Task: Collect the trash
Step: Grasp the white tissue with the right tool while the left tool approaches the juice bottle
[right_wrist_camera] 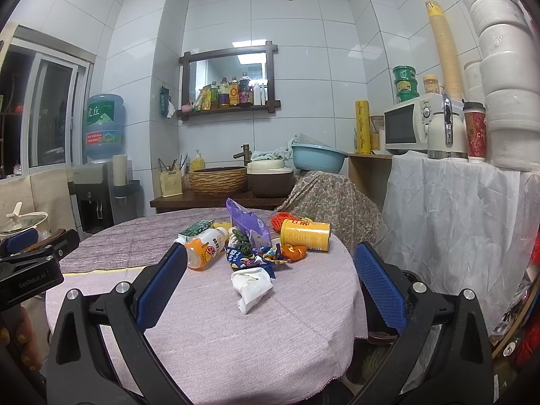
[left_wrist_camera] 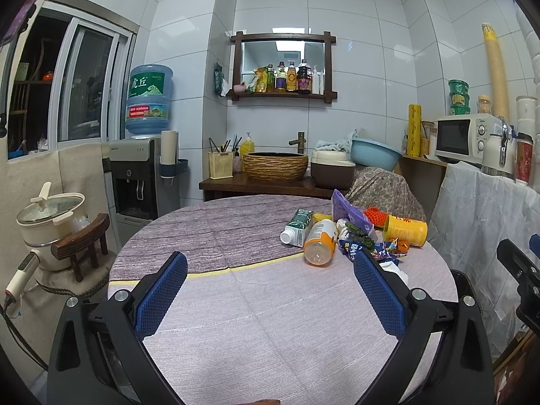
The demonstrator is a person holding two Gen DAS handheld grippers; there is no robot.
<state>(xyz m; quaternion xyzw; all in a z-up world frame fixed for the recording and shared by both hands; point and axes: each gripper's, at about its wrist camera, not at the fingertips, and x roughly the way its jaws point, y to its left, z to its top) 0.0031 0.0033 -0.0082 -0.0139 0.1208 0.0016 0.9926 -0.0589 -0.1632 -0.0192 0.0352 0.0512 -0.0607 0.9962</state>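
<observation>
A heap of trash lies on the round table toward its far right. It holds an orange juice bottle, a green carton, a yellow can, a purple bag and blue wrappers. In the right wrist view the bottle, can, wrappers and a crumpled white tissue lie ahead. My left gripper is open and empty above the table's near side. My right gripper is open and empty, short of the tissue.
A dark bin rim shows past the table's right edge. A water dispenser and pot on a stool stand left. A sink counter is behind. A draped shelf with a microwave stands right.
</observation>
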